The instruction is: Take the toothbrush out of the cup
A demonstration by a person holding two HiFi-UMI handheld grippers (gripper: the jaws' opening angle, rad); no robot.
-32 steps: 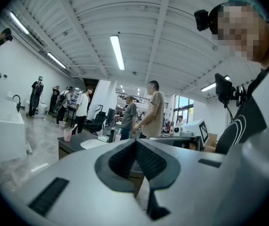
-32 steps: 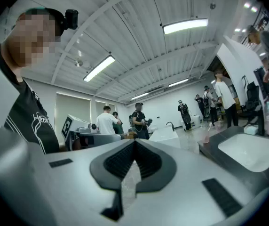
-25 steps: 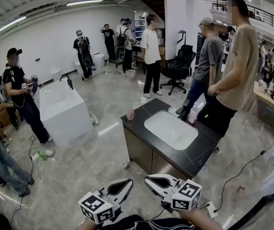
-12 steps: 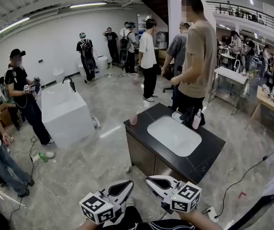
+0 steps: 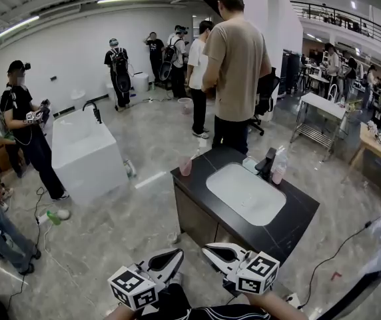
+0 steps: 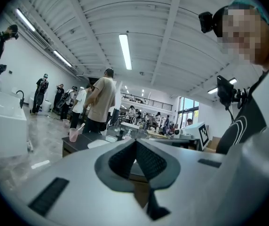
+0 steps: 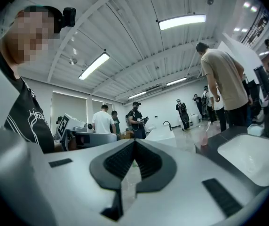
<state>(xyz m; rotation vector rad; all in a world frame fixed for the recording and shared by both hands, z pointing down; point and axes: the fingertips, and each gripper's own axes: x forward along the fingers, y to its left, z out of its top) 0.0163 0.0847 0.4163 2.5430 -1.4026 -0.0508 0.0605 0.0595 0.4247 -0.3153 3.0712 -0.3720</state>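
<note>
Pink and see-through, the cup (image 5: 186,166) stands on the near-left corner of the black worktop (image 5: 284,229), beside the white basin (image 5: 246,193). The toothbrush (image 6: 81,126) leans in it, one end poking up past the rim. The left tool (image 5: 174,257) and right tool (image 5: 210,250) are both clenched on nothing, held low and level, well apart from the worktop. The toothbrush is probably light, thin and stiff, with a smooth plastic handle that could slip or twist between the pads. The best hold looks like the bare stretch just above the rim, pinched squarely and lifted along its lean. The cup looks light too, so it may tip or slide unless the other tool steadies it.
</note>
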